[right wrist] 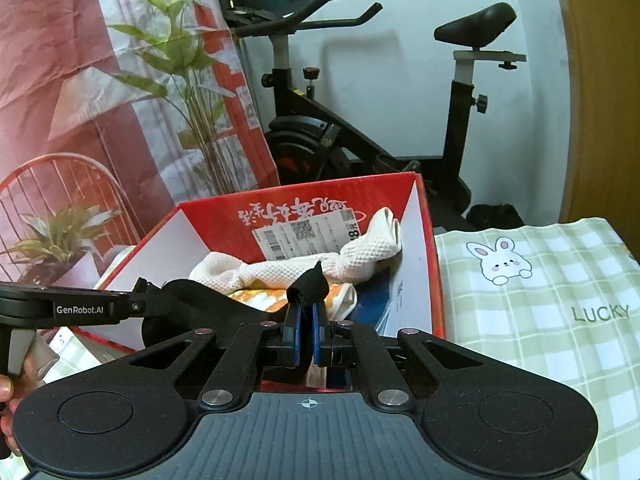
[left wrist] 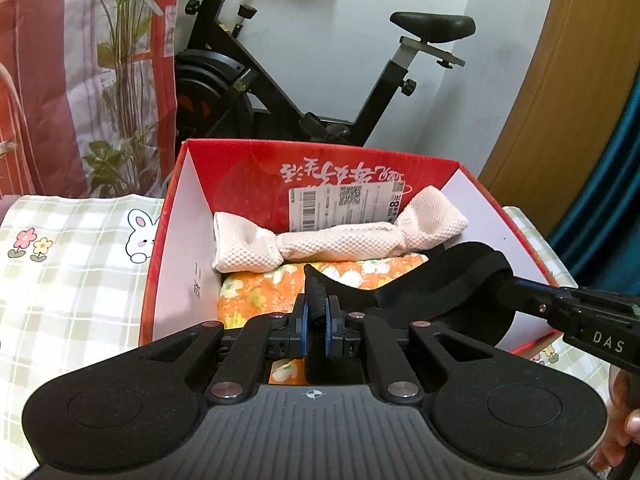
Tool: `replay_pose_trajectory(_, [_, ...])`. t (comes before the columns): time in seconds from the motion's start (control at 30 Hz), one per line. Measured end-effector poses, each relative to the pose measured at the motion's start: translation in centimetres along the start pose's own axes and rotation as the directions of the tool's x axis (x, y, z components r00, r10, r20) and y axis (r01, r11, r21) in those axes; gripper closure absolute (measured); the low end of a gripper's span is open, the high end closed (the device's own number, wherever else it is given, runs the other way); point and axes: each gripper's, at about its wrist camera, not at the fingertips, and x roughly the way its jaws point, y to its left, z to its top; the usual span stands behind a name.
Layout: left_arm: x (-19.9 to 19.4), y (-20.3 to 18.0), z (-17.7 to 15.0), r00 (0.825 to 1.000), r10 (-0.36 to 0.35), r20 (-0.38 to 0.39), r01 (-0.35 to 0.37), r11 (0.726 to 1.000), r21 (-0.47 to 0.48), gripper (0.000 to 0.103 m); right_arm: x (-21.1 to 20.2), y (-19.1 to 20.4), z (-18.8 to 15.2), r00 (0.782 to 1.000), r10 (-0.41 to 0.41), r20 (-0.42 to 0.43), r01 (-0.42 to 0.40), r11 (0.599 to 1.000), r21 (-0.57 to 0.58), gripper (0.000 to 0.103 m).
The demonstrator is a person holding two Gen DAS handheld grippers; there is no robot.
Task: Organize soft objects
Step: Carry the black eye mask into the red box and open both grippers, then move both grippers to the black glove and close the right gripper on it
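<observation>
A red cardboard box (left wrist: 172, 240) (right wrist: 424, 216) stands on the table. Inside lie a twisted white knit cloth (left wrist: 340, 240) (right wrist: 352, 258) and an orange flowered cloth (left wrist: 256, 296) (right wrist: 264, 298) under it. A black fabric piece (left wrist: 420, 280) (right wrist: 308, 286) is stretched between both grippers above the near side of the box. My left gripper (left wrist: 318, 316) is shut on one end of it. My right gripper (right wrist: 306, 320) is shut on the other end; it also shows in the left wrist view (left wrist: 520, 292).
A green checked tablecloth with rabbit print (left wrist: 72, 260) (right wrist: 540, 288) covers the table around the box. An exercise bike (left wrist: 320, 80) (right wrist: 360, 120) stands behind. A printed curtain with plants (left wrist: 80, 80) (right wrist: 120, 100) hangs at left.
</observation>
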Motion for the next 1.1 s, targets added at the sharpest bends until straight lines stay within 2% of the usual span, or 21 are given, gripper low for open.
replay_pose_trajectory(0.17, [0.3,-0.1,-0.4,1.000,0.012,-0.009,-0.012,1.000,0.022,0.094,-0.1,0.1,-0.2,1.000,-0.014,0.003,0.014,1.000,-0.019,0.097])
replay_pose_trajectory(0.23, [0.0,-0.5,-0.4,1.000,0.015,0.008,-0.015,0.998,0.063,0.090,-0.3,0.3,-0.3,1.000,-0.030,0.008,0.030,0.999,-0.039,0.091])
replay_pose_trajectory(0.27, [-0.3,-0.5,-0.3,1.000,0.017,0.019,-0.019,0.997,0.076,0.081,-0.4,0.4,-0.3,0.999,-0.045,0.013,0.045,0.998,-0.049,0.087])
replay_pose_trajectory(0.3, [-0.6,-0.6,-0.3,1.000,0.017,0.027,-0.019,0.997,0.081,0.064,-0.6,0.6,-0.4,0.997,-0.067,0.025,0.068,0.996,-0.065,0.081])
replay_pose_trajectory(0.37, [-1.4,-0.5,-0.2,0.998,0.015,0.053,-0.019,0.997,0.078,0.045,-1.0,0.9,-0.4,0.997,-0.071,0.042,0.075,0.993,-0.095,0.079])
replay_pose_trajectory(0.4, [-1.8,-0.5,-0.1,0.997,0.016,0.069,-0.021,0.997,0.079,0.044,-1.2,1.1,-0.5,0.996,-0.072,0.048,0.077,0.991,-0.106,0.077])
replay_pose_trajectory(0.47, [-2.5,-0.5,0.0,0.997,0.015,0.082,-0.022,0.996,0.081,0.043,-1.7,1.6,-0.5,0.996,-0.072,0.061,0.079,0.989,-0.123,0.071])
replay_pose_trajectory(0.53, [-3.3,-0.4,0.0,0.996,0.006,0.093,-0.013,0.996,0.083,0.043,-2.4,2.1,-0.6,0.994,-0.070,0.081,0.081,0.988,-0.134,0.056])
replay_pose_trajectory(0.8, [-7.9,0.2,-2.3,0.990,-0.003,0.142,-0.009,0.996,0.084,0.043,-5.6,5.3,-2.2,0.994,0.012,0.107,0.008,0.982,-0.190,0.056])
replay_pose_trajectory(0.97, [-10.0,1.2,-5.3,0.991,-0.007,0.133,-0.002,0.998,0.066,0.043,-7.0,7.2,-5.6,0.996,0.072,0.061,-0.057,0.975,-0.216,0.056])
replay_pose_trajectory(1.1, [-10.6,2.6,-8.3,0.993,-0.003,0.117,0.001,1.000,0.015,0.043,-7.4,7.9,-8.6,0.996,0.088,0.001,-0.086,0.973,-0.214,0.056])
